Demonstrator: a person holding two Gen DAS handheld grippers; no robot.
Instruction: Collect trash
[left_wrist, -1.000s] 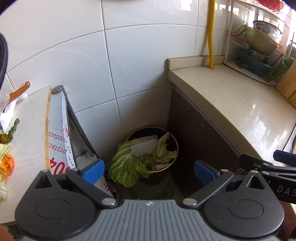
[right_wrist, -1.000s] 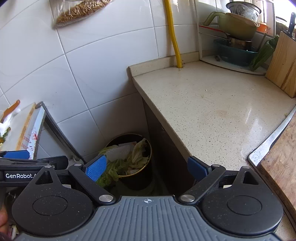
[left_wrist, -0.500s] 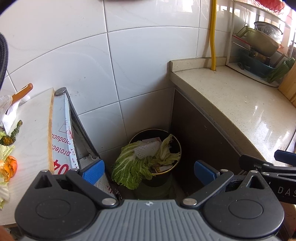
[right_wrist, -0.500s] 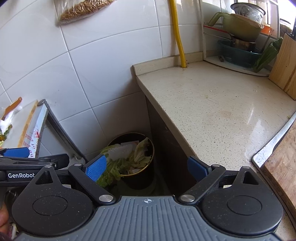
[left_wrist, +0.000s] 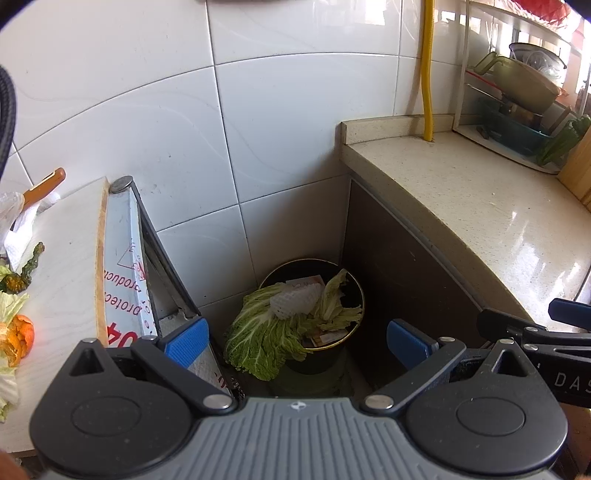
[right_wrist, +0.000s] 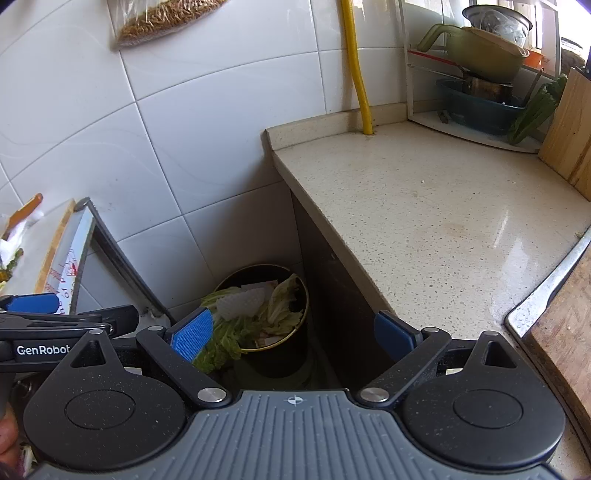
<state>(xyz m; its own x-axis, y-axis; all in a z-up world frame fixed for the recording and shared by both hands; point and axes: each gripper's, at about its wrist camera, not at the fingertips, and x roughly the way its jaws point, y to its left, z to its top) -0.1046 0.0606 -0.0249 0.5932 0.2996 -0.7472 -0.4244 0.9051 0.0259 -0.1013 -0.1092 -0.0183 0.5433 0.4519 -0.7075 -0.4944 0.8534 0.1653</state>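
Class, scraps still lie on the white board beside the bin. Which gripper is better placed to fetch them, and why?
Probably the left gripper: open, empty, beside the white board holding the peel. The right gripper, also open, hangs nearer the counter.

I see a speckled beige desk (right_wrist: 443, 206), bare on top. Yellow hose (right_wrist: 356, 66) runs down the white tiled wall (left_wrist: 184, 110) to its back edge. Corner rack (right_wrist: 476, 122) holds a green pot (right_wrist: 480, 51). Grain bag (right_wrist: 162, 18) hangs above.

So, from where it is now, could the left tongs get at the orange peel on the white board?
Probably yes. The left tongs are open and empty, and the orange peel lies uncovered near the white board's edge, just to their left. Only cabbage scraps sit close beside it.
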